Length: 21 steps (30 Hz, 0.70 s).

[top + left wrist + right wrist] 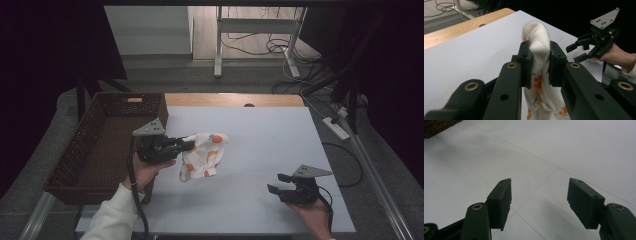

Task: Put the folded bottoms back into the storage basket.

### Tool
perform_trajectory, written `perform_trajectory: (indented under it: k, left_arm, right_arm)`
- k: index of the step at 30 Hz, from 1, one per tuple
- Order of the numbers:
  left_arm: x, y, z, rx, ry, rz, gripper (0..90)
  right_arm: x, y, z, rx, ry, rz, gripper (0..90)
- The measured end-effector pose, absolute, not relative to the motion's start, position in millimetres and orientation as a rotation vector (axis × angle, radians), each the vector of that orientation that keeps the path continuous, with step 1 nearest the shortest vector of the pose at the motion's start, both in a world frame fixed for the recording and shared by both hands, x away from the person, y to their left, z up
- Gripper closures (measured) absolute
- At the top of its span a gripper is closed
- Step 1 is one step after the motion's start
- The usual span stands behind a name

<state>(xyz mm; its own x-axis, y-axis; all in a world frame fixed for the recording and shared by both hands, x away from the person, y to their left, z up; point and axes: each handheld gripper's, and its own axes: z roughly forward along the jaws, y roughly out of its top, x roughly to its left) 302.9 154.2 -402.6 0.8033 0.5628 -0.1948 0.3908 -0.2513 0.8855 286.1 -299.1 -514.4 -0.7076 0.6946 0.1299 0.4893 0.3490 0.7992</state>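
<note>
The left gripper [187, 145] clamps a white cloth with orange patches [204, 156], lifted above the white table [260, 135] beside a brown wicker basket [100, 145]. The right gripper [280, 183] rests nearby, jaws wide apart, holding nothing.

One cloth [203, 155] is showing, white with orange patches, hanging just beside the basket. One basket [80, 150], brown and woven, is sitting at the table's left edge. Two grippers are working: the left gripper [189, 144] next to the basket, pinching that single cloth, and the right gripper [278, 183] well apart from the basket, jaws spread over the one white table [270, 135]. Two hands are holding them.
</note>
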Motion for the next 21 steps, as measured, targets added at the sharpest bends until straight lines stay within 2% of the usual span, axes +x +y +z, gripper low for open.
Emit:
perform_trajectory:
  k: [21]
  left_arm:
    - [300, 177, -398, 1.846, 0.755, 0.215, 75.9]
  right_arm:
    - [287, -298, -516, 1.068, 2.381, 1.284, 36.2]
